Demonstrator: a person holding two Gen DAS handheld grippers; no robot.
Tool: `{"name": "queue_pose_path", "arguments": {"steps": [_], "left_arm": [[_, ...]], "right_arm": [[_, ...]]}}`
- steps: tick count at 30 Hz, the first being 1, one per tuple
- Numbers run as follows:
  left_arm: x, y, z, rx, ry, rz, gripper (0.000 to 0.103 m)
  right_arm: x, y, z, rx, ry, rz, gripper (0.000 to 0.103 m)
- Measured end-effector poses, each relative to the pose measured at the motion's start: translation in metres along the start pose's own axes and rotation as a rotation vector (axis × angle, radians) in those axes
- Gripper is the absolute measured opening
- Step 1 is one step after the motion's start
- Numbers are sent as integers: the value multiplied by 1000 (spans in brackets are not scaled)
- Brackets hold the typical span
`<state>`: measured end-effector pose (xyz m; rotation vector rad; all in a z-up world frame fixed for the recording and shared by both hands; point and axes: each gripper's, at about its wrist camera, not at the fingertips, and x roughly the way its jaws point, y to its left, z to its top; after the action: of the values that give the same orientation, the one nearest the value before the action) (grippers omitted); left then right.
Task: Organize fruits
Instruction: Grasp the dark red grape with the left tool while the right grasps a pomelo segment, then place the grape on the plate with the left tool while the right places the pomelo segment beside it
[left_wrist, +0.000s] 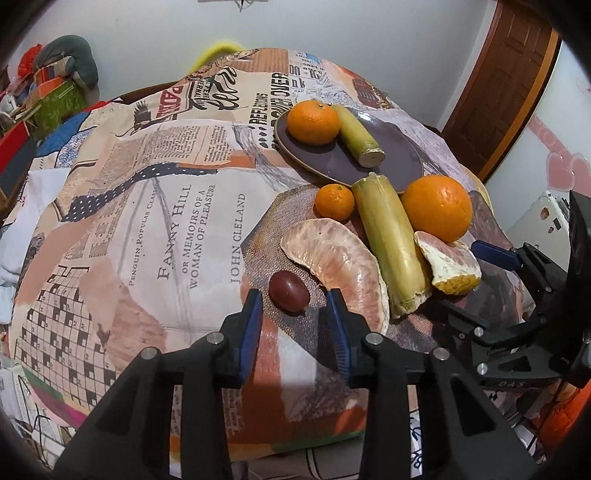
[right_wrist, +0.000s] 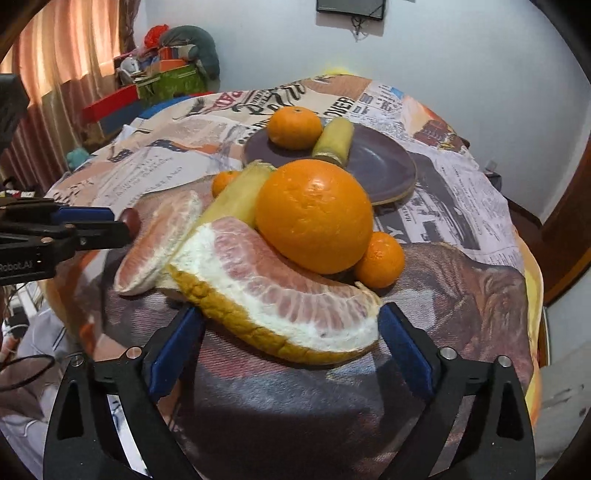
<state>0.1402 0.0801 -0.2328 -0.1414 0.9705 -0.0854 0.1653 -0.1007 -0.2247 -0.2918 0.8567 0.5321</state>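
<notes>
**Fruit handling: both grippers spread, nothing held**

Left wrist view: the left gripper (left_wrist: 294, 312) is spread just short of a small dark red fruit (left_wrist: 288, 292) on the cloth; judged smooth, light and liable to roll, best taken across its middle.

Right wrist view: the right gripper (right_wrist: 288, 334) is spread around a pomelo wedge (right_wrist: 273, 293); judged soft and tearable, best held by the rind. The red fruit is mostly hidden here.

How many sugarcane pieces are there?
2. One sugarcane piece lies on the plate beside a mandarin; a longer sugarcane piece lies on the cloth, against the big orange. Others could be hidden.
</notes>
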Motion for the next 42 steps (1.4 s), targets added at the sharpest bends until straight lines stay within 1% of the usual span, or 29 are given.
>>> {"name": "queue_pose_path", "arguments": {"steps": [2, 4, 5, 7, 11, 15, 16, 17, 20, 25, 27, 31, 38, 42], "left_arm": [[2, 0, 1, -1, 3, -1, 36], [6, 0, 3, -3, 8, -3, 36], [7, 0, 3, -5, 11, -4, 36], [9, 0, 4, -6, 8, -1, 36], [11, 2, 6, -12, 5, 5, 36], [17, 5, 8, -14, 6, 23, 28], [17, 6, 8, -17, 5, 19, 27], [17, 6, 9, -18, 5, 16, 23], [17, 5, 8, -17, 3, 18, 23], [12, 4, 8, -21, -3, 15, 22], [7, 2, 9, -15, -13, 18, 22], [-4, -1, 13, -10, -41, 16, 22], [-23, -9, 22, 7, -92, 5, 22], [-31, -14, 28, 20, -116, 0, 22]], "right_arm": [[-1, -6, 1, 15, -5, -1, 78], [-2, -12, 2, 30, -7, 6, 73], [-3, -18, 2, 49, -11, 32, 72], [-5, -21, 3, 63, -16, 55, 71], [-9, -19, 2, 61, -25, 63, 69], [-15, -23, 2, 84, -36, 100, 66], [-15, -23, 3, 84, -38, 105, 57], [-17, -24, 3, 80, -39, 101, 46], [-22, -26, 2, 76, -43, 117, 36], [-31, -28, 0, 88, -65, 148, 29], [-35, -29, 2, 100, -75, 178, 26], [-44, -28, 6, 101, -103, 191, 21], [-59, -38, 12, 153, -156, 229, 19], [-69, -41, 19, 166, -197, 226, 18]]}}
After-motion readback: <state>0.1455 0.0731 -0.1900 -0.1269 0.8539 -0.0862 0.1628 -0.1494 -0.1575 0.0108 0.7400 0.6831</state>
